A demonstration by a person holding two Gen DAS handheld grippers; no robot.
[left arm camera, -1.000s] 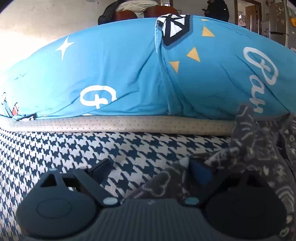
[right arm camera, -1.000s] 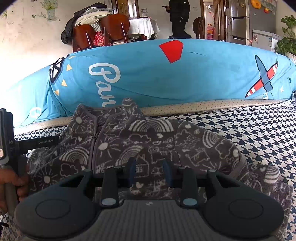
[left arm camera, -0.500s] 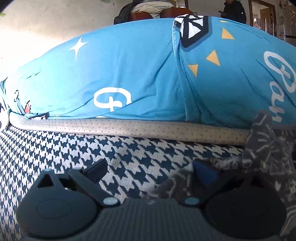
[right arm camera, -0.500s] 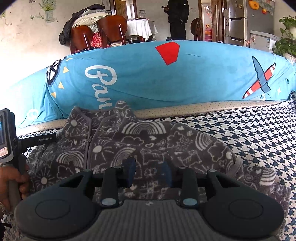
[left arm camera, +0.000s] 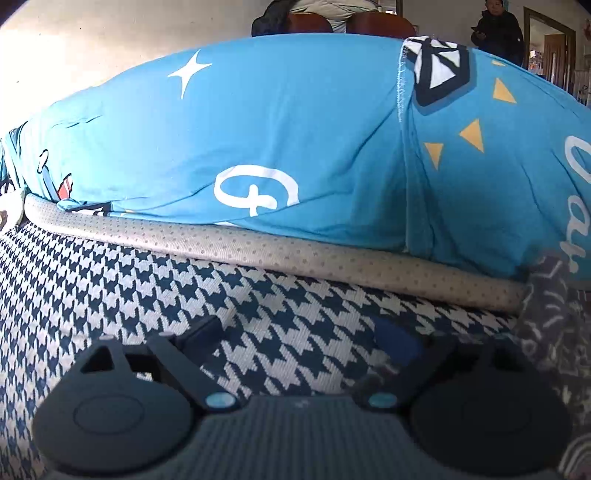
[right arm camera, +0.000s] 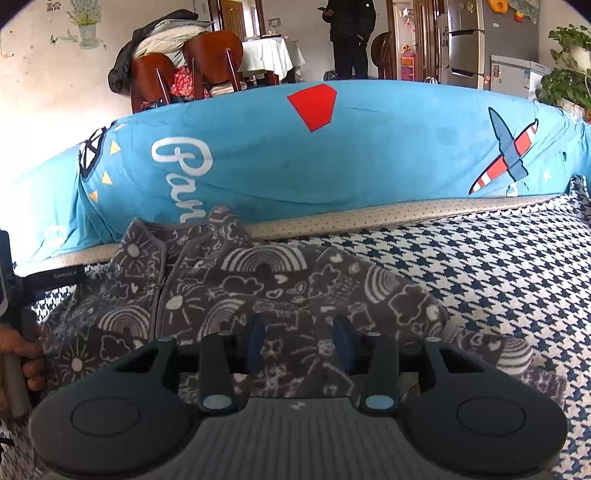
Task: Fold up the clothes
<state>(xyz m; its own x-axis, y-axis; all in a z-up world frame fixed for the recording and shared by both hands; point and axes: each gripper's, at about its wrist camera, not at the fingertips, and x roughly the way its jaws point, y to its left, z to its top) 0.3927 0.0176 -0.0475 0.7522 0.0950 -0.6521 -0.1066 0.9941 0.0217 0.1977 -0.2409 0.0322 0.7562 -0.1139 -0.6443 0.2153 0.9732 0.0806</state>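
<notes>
**Around the sofa**

A houndstooth cover (right arm camera: pixel 498 266) in navy and white fills the lower right of the right view and the lower left of the left view. Above it runs a beige dotted trim (left arm camera: pixel 295 251), and over that a blue cushion (right arm camera: pixel 369 162) spans the middle, printed with a red shape (right arm camera: pixel 313 105), a striped plane (right arm camera: pixel 509 155), white script (right arm camera: pixel 184 166), a white star (left arm camera: pixel 188 72) and yellow triangles (left arm camera: pixel 472 134). Behind, upper left in the right view, wooden chairs (right arm camera: pixel 207 62) carry piled coats (right arm camera: pixel 162 33). A bystander (right arm camera: pixel 351 33) in dark clothes stands at upper centre. A fridge (right arm camera: pixel 465 40) and a plant (right arm camera: pixel 569 70) sit upper right; a flower decal (right arm camera: pixel 86 22) marks the wall upper left.
</notes>
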